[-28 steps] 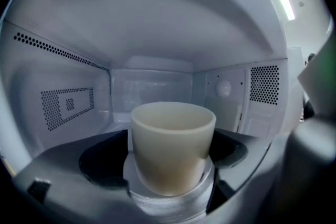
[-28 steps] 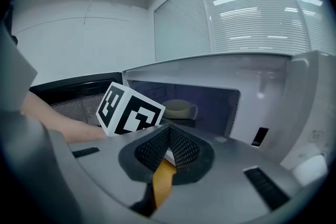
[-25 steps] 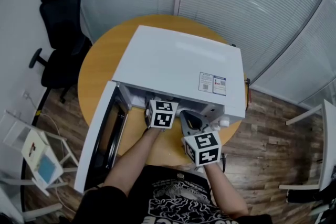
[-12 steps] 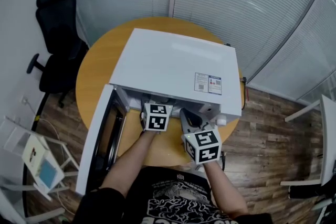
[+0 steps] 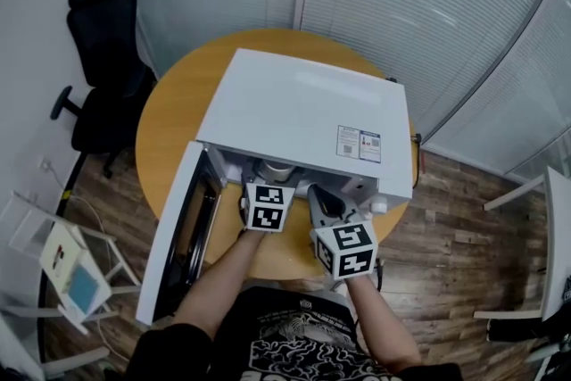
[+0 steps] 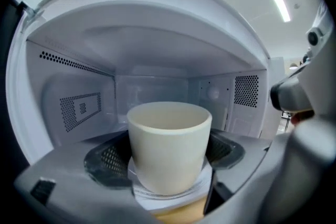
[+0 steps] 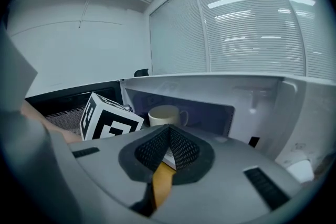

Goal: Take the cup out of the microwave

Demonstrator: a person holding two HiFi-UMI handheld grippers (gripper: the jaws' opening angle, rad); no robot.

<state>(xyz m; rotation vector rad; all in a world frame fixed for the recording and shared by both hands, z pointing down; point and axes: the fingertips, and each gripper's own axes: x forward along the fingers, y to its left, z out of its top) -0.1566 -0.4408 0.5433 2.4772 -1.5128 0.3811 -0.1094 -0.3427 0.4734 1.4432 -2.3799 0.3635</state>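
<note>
**A:** As the left gripper (image 5: pixel 268 185) draws back toward the person, the head view shows the change. The cup (image 5: pixel 272 169) now peeks out at the mouth of the microwave (image 5: pixel 303 116), where a second ago only the marker cube showed. Its door (image 5: pixel 174 241) hangs wide on the left.

**B:** So it's travelling! But is it actually held?

**A:** Left gripper view says yes. The pale cup fills the gap, a dark pad (image 6: pixel 107 159) snug on each flank, the oven's cavity behind it. The jaws have come in a touch and settled on it.

**B:** And the other claw?

**A:** Right gripper view: the right gripper (image 7: pixel 169 144) has its jaws pressed together on nothing. It sits just outside the opening, looking at the cup and its handle from the side.

**B:** What does that mean for the job?

**A:** My read is that the grab is done and the extraction is under way. The cup isn't clear of the front lip yet, so it wants a steady pull out, then a spot on the table (image 5: pixel 169 120).
</note>
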